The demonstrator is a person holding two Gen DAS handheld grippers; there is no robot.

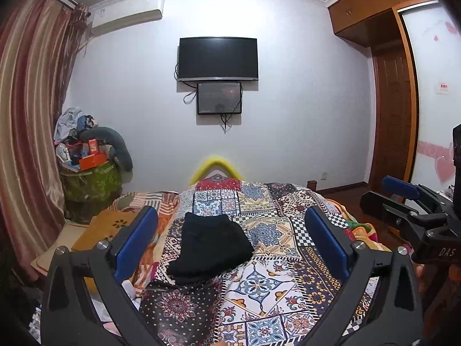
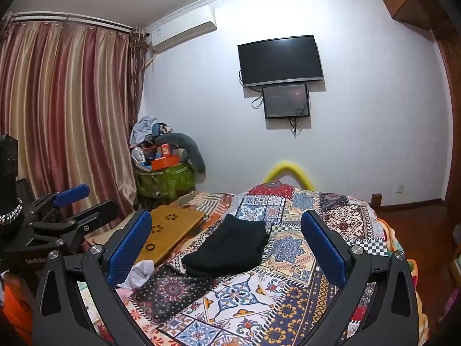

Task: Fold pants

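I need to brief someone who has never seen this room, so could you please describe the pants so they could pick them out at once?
Start at the bed covered by the patchwork quilt of bright tile patterns. Near its middle, right of the wooden lap desk, lie the pants, folded into a compact stack. They are the only plain black item on the bed, unlike the crumpled white cloth nearby.
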